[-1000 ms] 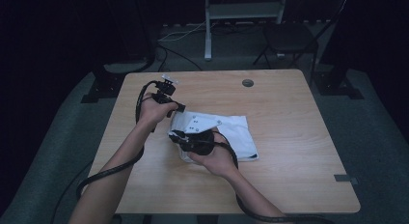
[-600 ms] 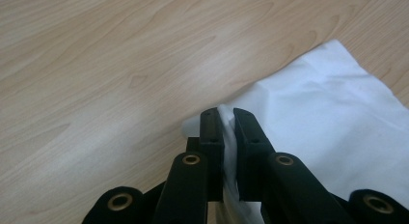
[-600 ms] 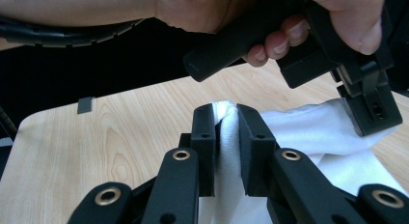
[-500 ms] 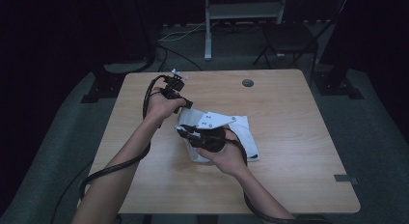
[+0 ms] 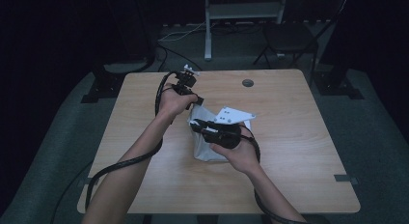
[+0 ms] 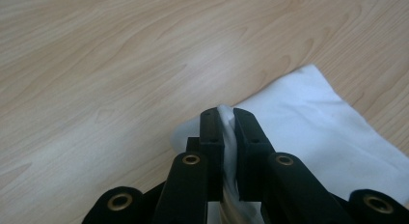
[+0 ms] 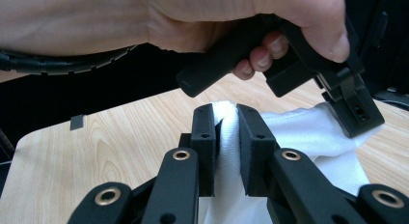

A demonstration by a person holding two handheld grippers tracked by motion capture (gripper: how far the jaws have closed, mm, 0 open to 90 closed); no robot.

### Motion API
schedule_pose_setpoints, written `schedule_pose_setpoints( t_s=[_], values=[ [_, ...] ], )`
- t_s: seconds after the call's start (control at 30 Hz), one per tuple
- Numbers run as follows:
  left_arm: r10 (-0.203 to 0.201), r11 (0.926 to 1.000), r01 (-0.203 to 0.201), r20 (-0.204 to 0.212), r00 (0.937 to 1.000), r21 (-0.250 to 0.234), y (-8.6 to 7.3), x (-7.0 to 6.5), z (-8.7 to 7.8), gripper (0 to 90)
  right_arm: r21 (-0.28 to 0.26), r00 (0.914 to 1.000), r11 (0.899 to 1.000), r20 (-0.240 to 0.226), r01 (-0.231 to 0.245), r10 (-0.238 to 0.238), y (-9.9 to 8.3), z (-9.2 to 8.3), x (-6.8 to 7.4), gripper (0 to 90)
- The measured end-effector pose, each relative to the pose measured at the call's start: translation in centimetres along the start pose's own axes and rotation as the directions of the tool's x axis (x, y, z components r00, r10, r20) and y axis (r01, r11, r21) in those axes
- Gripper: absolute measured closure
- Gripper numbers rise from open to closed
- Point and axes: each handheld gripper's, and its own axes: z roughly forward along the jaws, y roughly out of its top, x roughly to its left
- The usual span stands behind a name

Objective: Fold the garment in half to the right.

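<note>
A white cloth is held up off the middle of the wooden table, its lower part apparently trailing on the top, between the two hand-held tools. The left gripper is clenched on a bunched edge of the cloth, fabric seen squeezed between its jaws in the left gripper view; the rest of the cloth is spread flat on the wood beyond. The right gripper is likewise clamped on a thick fold of the same cloth, white fabric wedged between its jaws. In the right gripper view the left hand is seen close above.

Cloth is judged light, soft and limp: no stiffness, sag expected wherever unsupported, folds likely to shift when pulled. Not fragile, not slippery; a woven or paper-like texture is suggested but cannot be told for sure. Best taken at an edge or corner, pinched through a doubled layer so it is not slipped out; a single thin layer may be lost from the jaws
</note>
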Motion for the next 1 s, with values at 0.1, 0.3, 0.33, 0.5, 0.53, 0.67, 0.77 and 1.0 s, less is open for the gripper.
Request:
schedule_pose_setpoints(
  t_s=[0.1,0.3,0.33,0.5,0.53,0.67,0.77,1.0],
  values=[
    [-0.005,0.9996,0.005,0.002,1.0,-0.027,0.2,-0.3,0.2,84.0,-0.013,0.9999,1.0,0.007,-0.012,0.012,-0.1,-0.6,-0.4,79.0],
    [-0.019,0.9985,0.019,0.013,0.9997,-0.051,0.4,-0.9,0.8,84.0,-0.019,0.9993,1.0,0.029,-0.025,0.025,-0.4,-1.7,-1.0,79.0],
    [-0.019,0.9985,0.019,0.012,0.9997,-0.05,0.5,-1.0,0.9,84.0,-0.017,0.9992,1.0,0.032,-0.025,0.025,-0.5,-1.9,-1.1,79.0],
    [-0.014,0.9986,0.015,0.025,0.9996,-0.051,0.7,-1.7,1.7,84.1,-0.016,0.9982,0.999,0.048,-0.036,0.037,-0.9,-2.7,-1.5,79.0],
    [-0.012,0.9987,0.013,0.029,0.9995,-0.05,0.8,-1.8,1.8,84.1,-0.014,0.9981,0.999,0.051,-0.035,0.036,-1.0,-2.9,-1.6,79.0],
    [-0.004,0.9985,0.006,0.037,0.9993,-0.055,0.9,-2.2,2.4,84.1,-0.007,0.9966,0.999,0.068,-0.045,0.045,-1.5,-3.7,-2.1,79.0],
    [-0.011,0.9974,0.015,0.046,0.9989,-0.071,0.9,-2.5,2.8,84.1,-0.012,0.9956,0.998,0.075,-0.057,0.057,-1.8,-4.2,-2.4,79.0],
    [-0.015,0.9947,0.021,0.062,0.9979,-0.1,1.6,-3.2,2.9,84.1,-0.02,0.9947,0.999,0.088,-0.051,0.052,-1.4,-5.2,-2.7,79.0]
  ],
)
